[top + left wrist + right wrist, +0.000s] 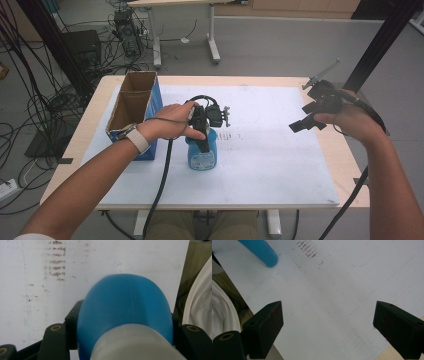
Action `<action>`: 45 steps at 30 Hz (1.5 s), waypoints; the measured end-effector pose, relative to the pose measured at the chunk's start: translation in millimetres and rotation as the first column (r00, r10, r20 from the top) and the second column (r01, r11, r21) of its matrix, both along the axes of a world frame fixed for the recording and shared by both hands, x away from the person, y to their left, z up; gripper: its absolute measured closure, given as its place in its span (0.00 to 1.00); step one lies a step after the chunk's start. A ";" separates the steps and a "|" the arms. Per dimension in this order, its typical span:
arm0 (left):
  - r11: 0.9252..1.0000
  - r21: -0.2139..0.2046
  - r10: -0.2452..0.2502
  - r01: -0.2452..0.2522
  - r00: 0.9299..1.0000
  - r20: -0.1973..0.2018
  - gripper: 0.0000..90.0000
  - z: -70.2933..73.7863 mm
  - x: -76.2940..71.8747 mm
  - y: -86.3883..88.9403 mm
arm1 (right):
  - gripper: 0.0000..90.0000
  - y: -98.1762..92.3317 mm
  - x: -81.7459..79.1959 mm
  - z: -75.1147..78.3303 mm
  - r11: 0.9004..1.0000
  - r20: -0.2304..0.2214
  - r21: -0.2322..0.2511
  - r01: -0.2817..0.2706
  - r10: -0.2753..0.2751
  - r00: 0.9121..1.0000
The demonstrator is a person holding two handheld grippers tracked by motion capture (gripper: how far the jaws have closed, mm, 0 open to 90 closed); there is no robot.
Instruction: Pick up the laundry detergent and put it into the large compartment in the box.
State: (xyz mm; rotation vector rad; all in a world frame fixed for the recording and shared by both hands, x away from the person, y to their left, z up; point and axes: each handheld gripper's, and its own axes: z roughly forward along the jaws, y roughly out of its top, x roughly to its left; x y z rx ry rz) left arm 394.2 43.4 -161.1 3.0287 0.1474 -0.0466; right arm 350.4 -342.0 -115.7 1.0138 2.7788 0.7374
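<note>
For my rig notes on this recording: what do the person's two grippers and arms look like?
Both the left gripper and right gripper are black with blocky jaws, and each trails a black cable. The right gripper's pads carry reddish specks. The left wrist wears a white-strapped watch; both forearms are unsleeved.

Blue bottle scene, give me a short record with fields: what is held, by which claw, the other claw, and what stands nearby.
held item: blue plastic bottle with a white cap, upright on the white table mat
holding claw: left claw, shut on the bottle's neck
other claw: right claw, open, nothing between its jaws, off to the right
nearby: open blue cardboard box, left of the bottle
</note>
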 end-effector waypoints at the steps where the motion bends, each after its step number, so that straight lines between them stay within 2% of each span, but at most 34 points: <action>1: 1.000 -0.002 0.001 -0.001 1.000 0.000 0.43 -0.1 -0.1 0.2 | 0.10 0.1 -0.1 0.2 1.000 0.000 -0.001 0.000 0.000 1.000; 45: 1.000 -0.010 0.000 0.000 1.000 0.001 0.44 -0.3 -0.7 2.6 | 0.11 2.4 1.6 0.1 1.000 -0.005 -0.002 -0.005 0.005 1.000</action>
